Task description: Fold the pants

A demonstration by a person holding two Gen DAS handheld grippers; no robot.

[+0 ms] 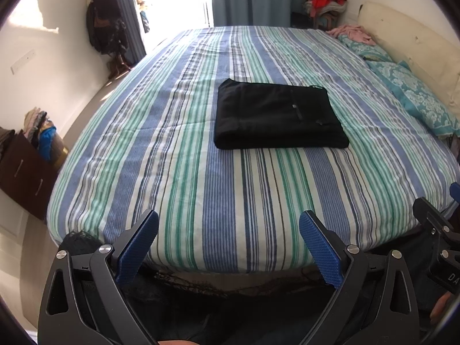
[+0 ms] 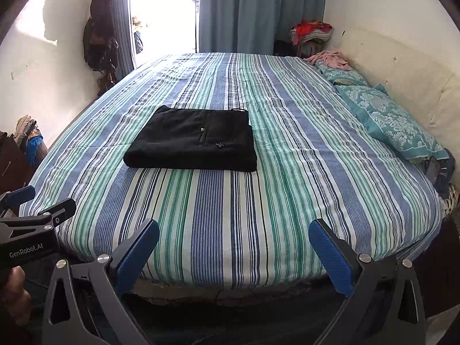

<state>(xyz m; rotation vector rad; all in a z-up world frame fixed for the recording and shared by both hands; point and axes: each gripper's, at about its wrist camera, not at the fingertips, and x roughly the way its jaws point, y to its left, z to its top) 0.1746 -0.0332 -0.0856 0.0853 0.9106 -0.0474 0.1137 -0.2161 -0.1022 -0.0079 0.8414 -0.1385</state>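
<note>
Black pants (image 1: 276, 115) (image 2: 195, 141) lie folded into a neat rectangle on the middle of the striped bed (image 1: 201, 189) (image 2: 258, 201). A small zip pull and logo show on the top layer. My left gripper (image 1: 230, 227) hangs open over the bed's near edge, well short of the pants, with nothing between its blue pads (image 1: 319, 247). My right gripper (image 2: 234, 235) is open too, at the near edge, also empty. Each gripper shows at the side of the other's view: the right gripper's body (image 1: 437, 230) and the left gripper's body (image 2: 31, 224).
Teal patterned pillows (image 1: 414, 97) (image 2: 385, 118) and a cream headboard (image 2: 402, 77) line the right side. A pink garment (image 2: 330, 59) lies at the far right corner. A dark dresser with clothes (image 1: 26, 158) stands left; coats hang on a stand (image 2: 99, 28). Blue curtains (image 2: 253, 11) hang behind.
</note>
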